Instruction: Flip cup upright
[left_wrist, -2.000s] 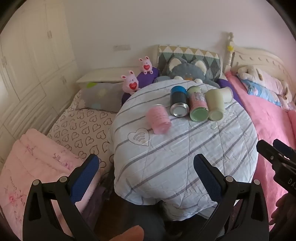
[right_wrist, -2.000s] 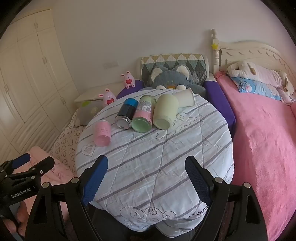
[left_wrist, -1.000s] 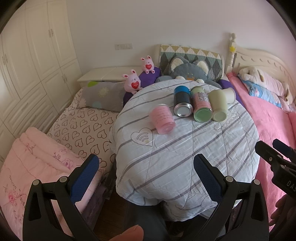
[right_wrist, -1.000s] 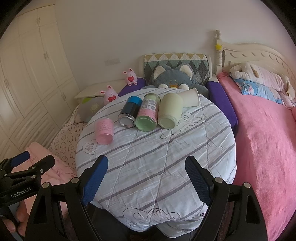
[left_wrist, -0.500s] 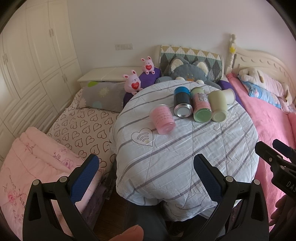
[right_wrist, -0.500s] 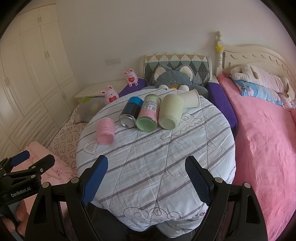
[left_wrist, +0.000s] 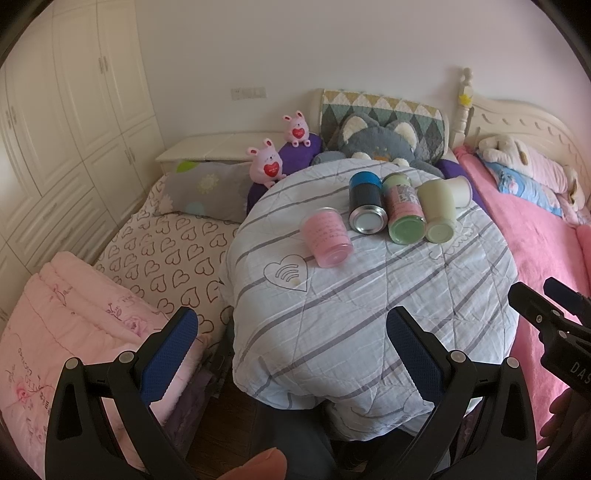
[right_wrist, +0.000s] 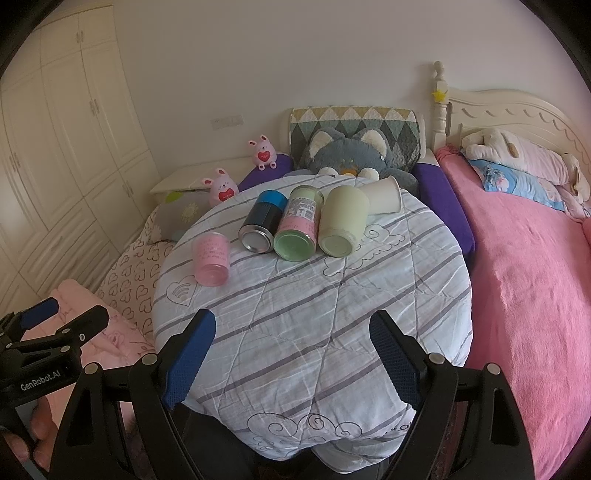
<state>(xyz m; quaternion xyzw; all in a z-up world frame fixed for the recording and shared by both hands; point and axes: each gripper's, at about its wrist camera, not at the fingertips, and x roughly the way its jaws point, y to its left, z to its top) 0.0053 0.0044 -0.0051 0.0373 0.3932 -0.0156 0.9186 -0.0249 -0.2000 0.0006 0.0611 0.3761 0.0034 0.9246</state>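
Note:
Several cups lie on their sides on a round table under a striped quilt (left_wrist: 369, 314) (right_wrist: 332, 314). A pink cup (left_wrist: 327, 242) (right_wrist: 211, 259) lies apart at the left. A black cup with a blue end (left_wrist: 365, 207) (right_wrist: 263, 221), a green cup with a pink label (left_wrist: 403, 213) (right_wrist: 298, 229) and a pale green cup (left_wrist: 437, 210) (right_wrist: 341, 225) lie side by side. A white cup (left_wrist: 461, 191) (right_wrist: 382, 199) lies behind them. My left gripper (left_wrist: 291, 347) and right gripper (right_wrist: 293, 350) are open and empty, short of the table's near edge.
A grey plush cat (right_wrist: 351, 155) and two pink plush toys (left_wrist: 264, 166) sit behind the table. A pink bed (right_wrist: 524, 258) is at the right. A heart-print mattress (left_wrist: 166, 251) and a folded pink blanket (left_wrist: 66, 321) are at the left.
Both views have shifted slightly, with the table now a little lower and nearer in frame. The cups have not moved and both grippers stay open.

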